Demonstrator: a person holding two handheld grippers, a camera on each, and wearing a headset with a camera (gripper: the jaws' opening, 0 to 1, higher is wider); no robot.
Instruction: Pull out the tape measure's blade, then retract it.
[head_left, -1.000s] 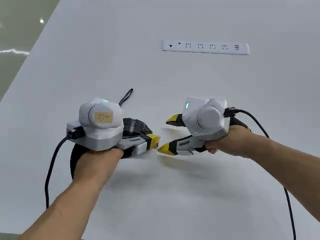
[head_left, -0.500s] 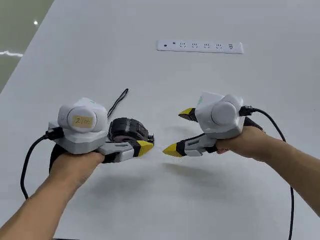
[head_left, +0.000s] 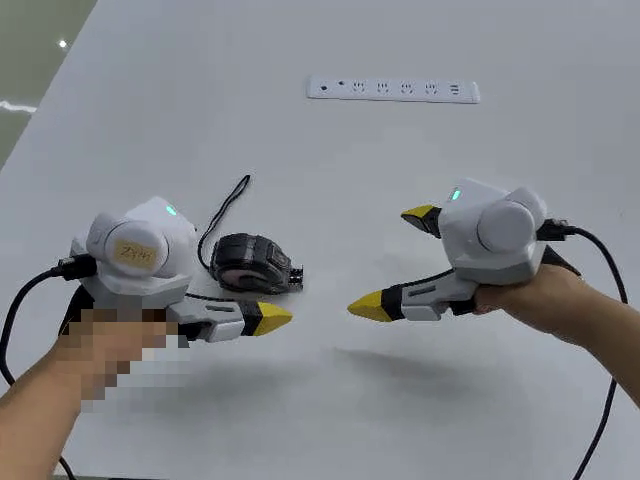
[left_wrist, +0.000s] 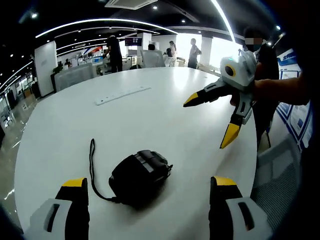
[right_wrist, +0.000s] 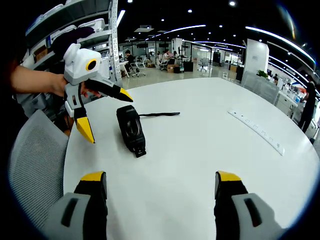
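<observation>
I have my left gripper (right_wrist: 107, 117) and right gripper (head_left: 385, 258) spread wide, holding nothing. The round black tape measure (head_left: 250, 263) lies on the white table (head_left: 330, 160).

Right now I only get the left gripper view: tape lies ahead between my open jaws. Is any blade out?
Observer: No. Right gripper view looks at the mouth of the tape: only the hook shows, at the case.
Operator: How does it lie?
Observer: Head view: flat on its side, round face up.
Operator: Hook points where?
Observer: Head view: toward the right gripper, with bare table between them.
</observation>
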